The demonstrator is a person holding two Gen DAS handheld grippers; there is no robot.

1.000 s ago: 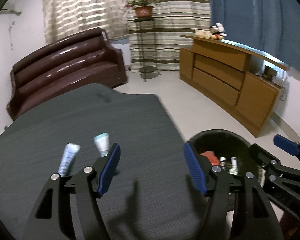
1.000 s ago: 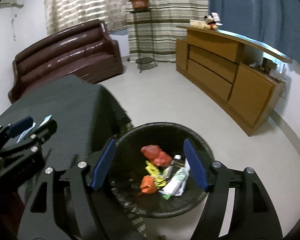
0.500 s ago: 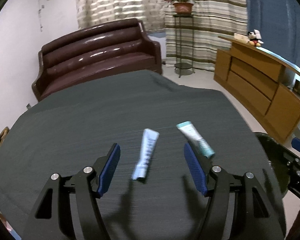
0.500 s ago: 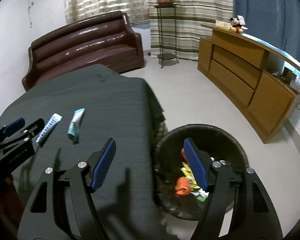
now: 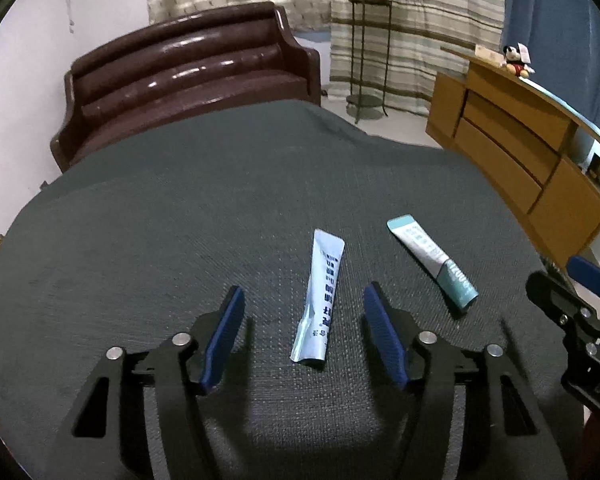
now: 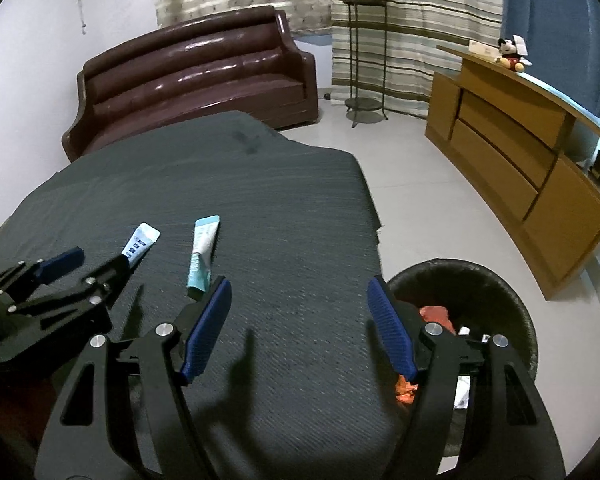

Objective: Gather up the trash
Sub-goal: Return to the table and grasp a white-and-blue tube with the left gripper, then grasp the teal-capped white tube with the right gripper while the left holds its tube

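Two squeezed tubes lie on the dark grey cloth-covered table [image 5: 180, 220]. A white and blue tube [image 5: 320, 296] lies between the open fingers of my left gripper [image 5: 304, 304], its near end level with the fingertips. A white and teal tube [image 5: 432, 260] lies to its right; it also shows in the right wrist view [image 6: 202, 256]. My right gripper [image 6: 300, 296] is open and empty above the table's right edge, right of the teal tube. A black trash bin [image 6: 512, 300] holding wrappers stands on the floor beside the table.
A dark brown sofa [image 5: 188, 80] stands behind the table. A wooden sideboard [image 5: 520, 152] with a plush toy runs along the right wall. A metal plant stand [image 5: 370, 40] stands by the striped curtains. Pale floor [image 6: 400, 160] lies between table and sideboard.
Both grippers have swung left from over the bin to the table. My left gripper has come forward so that the white and blue tube now lies between its fingers.
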